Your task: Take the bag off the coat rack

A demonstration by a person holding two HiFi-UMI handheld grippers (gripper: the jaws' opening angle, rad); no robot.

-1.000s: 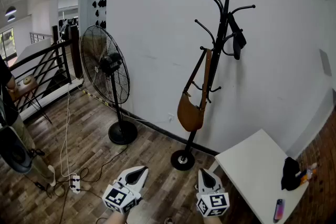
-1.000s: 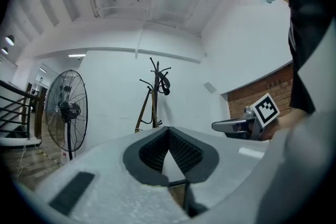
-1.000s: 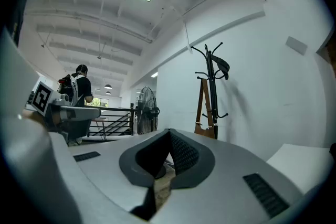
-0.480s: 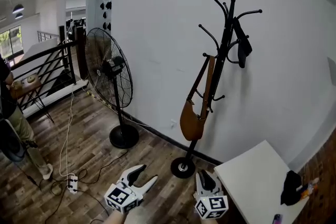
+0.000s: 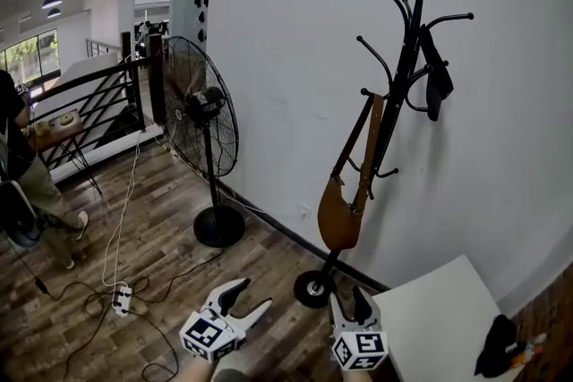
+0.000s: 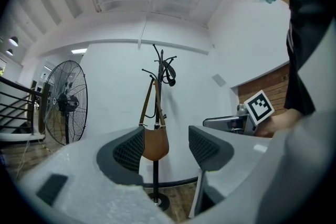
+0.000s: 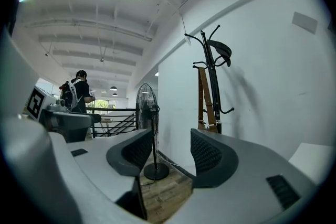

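Nearest first: both pairs of jaws have just been opening. The left gripper (image 5: pixel 252 294) was pinched together a second ago and spread first, while the right gripper (image 5: pixel 349 300) has parted only in the last moment. Both now stand wide and empty, touching nothing. In the left gripper view, the bag is framed in the gap between the jaws, but far beyond them. I read this as readying for the grab while closing in.

Beyond them lies bare wooden floor (image 5: pixel 161 228), with the near corner of the white desk (image 5: pixel 430 318) just right of the right gripper.

Farther on, the coat rack (image 5: pixel 394 121) stands by the wall and has drawn somewhat closer. The brown bag (image 5: pixel 340 215) hangs by its strap from a mid-height hook, well out of reach. A fan (image 5: pixel 204 116) stands to its left.
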